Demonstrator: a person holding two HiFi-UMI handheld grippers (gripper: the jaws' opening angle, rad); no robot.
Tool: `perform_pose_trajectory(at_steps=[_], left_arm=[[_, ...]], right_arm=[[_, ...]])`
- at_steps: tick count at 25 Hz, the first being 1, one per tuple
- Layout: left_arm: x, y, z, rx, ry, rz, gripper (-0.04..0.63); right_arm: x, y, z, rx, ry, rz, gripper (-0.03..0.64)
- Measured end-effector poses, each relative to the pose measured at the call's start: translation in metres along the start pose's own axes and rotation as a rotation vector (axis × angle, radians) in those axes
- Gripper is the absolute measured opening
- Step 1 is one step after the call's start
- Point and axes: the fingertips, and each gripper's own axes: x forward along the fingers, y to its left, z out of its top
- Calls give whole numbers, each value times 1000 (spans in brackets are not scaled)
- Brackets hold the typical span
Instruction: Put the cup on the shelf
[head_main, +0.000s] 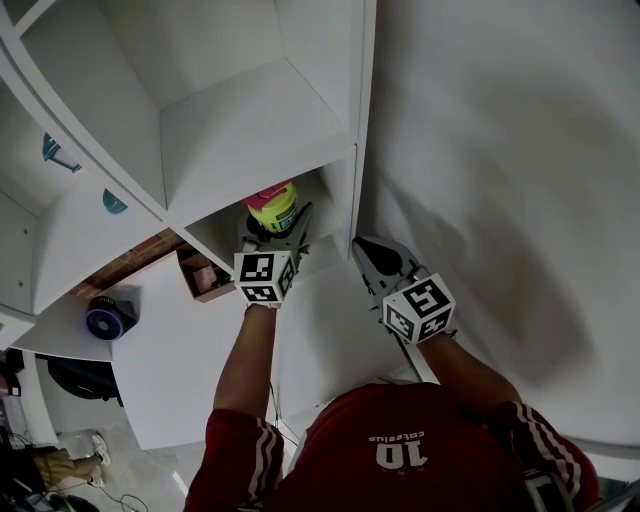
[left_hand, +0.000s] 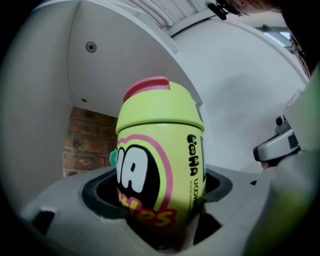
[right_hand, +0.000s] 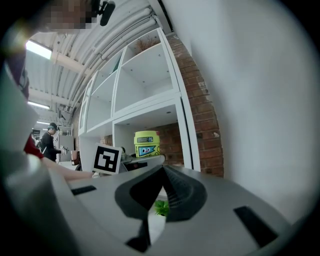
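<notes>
Brick (left_hand: 82, 145) backs the shelf bay (left_hand: 100, 75) around the cup (left_hand: 160, 150).

The shelf (head_main: 255, 135) is a white unit of open square compartments, standing beside a white wall (head_main: 500, 150); brick (left_hand: 87, 145) shows at the back of the compartments. In the compartment nearest that wall stands the cup (head_main: 273, 207), upright, yellow-green with a pink top; whether its base rests on the board cannot be told. The next compartment to the left holds a brown thing (head_main: 205, 275), too small to name; further left, two small teal things (head_main: 113, 202) show in other compartments; the upper compartments show only white boards.
</notes>
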Motion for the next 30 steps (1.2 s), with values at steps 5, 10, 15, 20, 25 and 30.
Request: perform_pose_trajectory(at_steps=[5, 10, 15, 20, 25, 30], left_arm=[[1, 3, -3, -27, 22, 2, 416], [-3, 1, -7, 7, 56, 7, 418], [-4, 0, -10, 12, 97, 14, 426], [-8, 4, -15, 6, 119, 23, 443], [-16, 0, -16, -24, 121, 14, 446], [-29, 1, -14, -21, 125, 15, 446]], right_arm=[[-3, 3, -4, 10, 5, 3, 6], [-5, 6, -6, 16, 10, 4, 6], [-8, 11, -3, 22, 4, 3, 6], [-12, 15, -2, 15, 2, 5, 6], [-18, 15, -2, 23, -8, -15, 6], [-25, 18, 2, 9, -22, -39, 6]])
